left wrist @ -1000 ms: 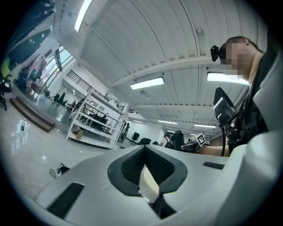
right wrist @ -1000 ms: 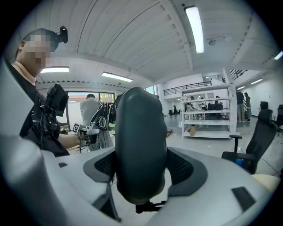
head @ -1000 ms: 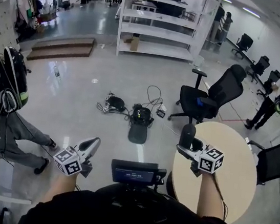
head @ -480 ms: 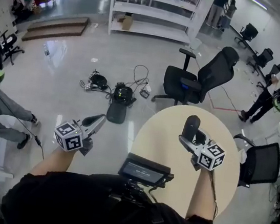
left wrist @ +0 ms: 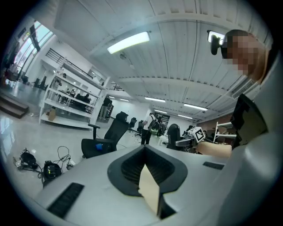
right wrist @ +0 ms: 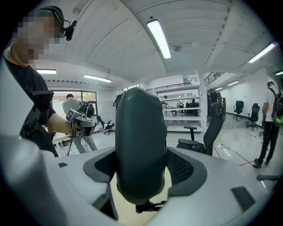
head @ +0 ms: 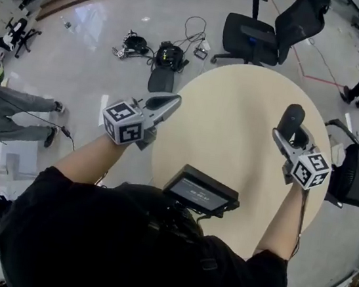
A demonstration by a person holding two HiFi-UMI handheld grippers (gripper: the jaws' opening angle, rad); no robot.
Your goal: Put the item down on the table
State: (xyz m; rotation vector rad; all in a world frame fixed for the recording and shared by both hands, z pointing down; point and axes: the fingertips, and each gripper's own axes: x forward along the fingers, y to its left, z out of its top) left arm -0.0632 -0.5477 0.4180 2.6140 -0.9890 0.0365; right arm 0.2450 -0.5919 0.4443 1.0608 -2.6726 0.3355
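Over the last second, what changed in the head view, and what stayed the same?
The person closed in on the round table: it went from the lower right to the middle of the view. The left claw, earlier over the floor, now reaches its edge. The right claw stayed shut on the dark item, not yet set down. The left claw stayed shut and empty.

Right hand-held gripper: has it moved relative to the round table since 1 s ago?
Yes. The right hand-held gripper, shut on the dark item, went from the round table's left edge to over its right side.
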